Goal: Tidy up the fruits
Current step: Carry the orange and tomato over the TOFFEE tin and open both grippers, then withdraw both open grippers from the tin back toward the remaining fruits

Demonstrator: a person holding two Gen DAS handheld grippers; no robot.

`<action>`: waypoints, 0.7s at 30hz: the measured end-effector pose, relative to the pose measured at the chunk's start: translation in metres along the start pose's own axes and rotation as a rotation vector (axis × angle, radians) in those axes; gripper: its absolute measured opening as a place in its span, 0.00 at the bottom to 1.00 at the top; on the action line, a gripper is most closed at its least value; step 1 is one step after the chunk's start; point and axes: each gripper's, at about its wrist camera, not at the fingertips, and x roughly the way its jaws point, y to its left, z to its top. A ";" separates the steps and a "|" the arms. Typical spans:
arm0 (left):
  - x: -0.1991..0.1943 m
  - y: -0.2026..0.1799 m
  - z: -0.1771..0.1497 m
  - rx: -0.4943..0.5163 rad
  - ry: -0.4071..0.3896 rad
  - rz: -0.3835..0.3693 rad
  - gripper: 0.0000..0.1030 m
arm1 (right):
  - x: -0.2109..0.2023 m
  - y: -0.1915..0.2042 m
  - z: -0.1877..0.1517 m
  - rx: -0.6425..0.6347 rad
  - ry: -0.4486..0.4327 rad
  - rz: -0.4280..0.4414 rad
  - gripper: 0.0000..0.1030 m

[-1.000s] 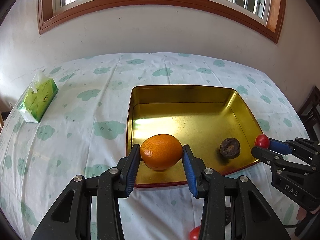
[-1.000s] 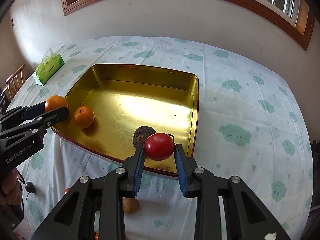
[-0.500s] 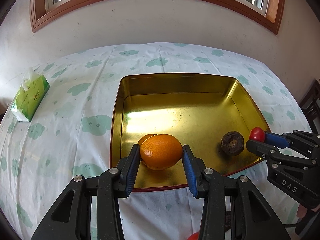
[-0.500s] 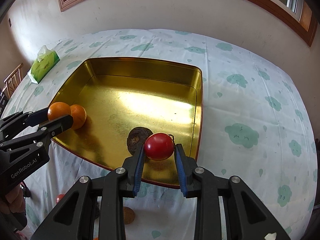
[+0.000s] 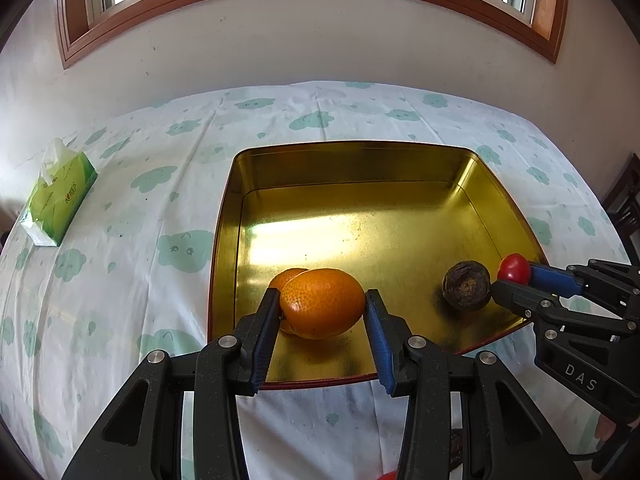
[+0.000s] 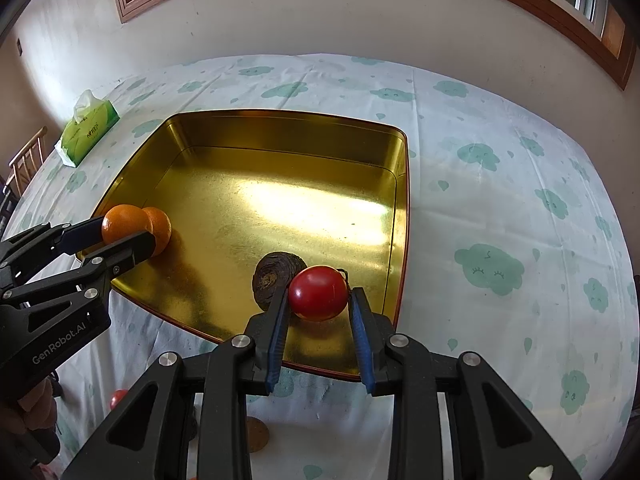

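Gold metal tray (image 5: 352, 160) on a desk (image 5: 132, 208) under a cloud-print cloth. "DAS" legible on the right gripper (image 5: 516, 274) body, "GenRobot.AI" on the left gripper (image 6: 124, 232) body; print on the green tissue pack (image 5: 60, 196) too small to read. Left gripper tilted steeply down over the tray's near-left corner, jaws clamped on an orange (image 5: 322, 302), just in front of a second orange (image 5: 286, 278) lying in the tray. Right gripper likewise angled down at the near-right corner, jaws closed narrow on a red tomato (image 6: 318, 292), just beside a dark wrinkled fruit (image 6: 274, 274) on the tray floor.
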 end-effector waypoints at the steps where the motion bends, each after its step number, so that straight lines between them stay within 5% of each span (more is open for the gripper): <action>1: 0.000 0.000 0.000 0.002 -0.001 0.002 0.42 | 0.000 0.000 0.000 -0.001 0.000 0.000 0.27; 21: -0.011 -0.005 -0.002 0.011 -0.013 0.005 0.43 | -0.013 0.000 -0.003 0.007 -0.026 -0.011 0.32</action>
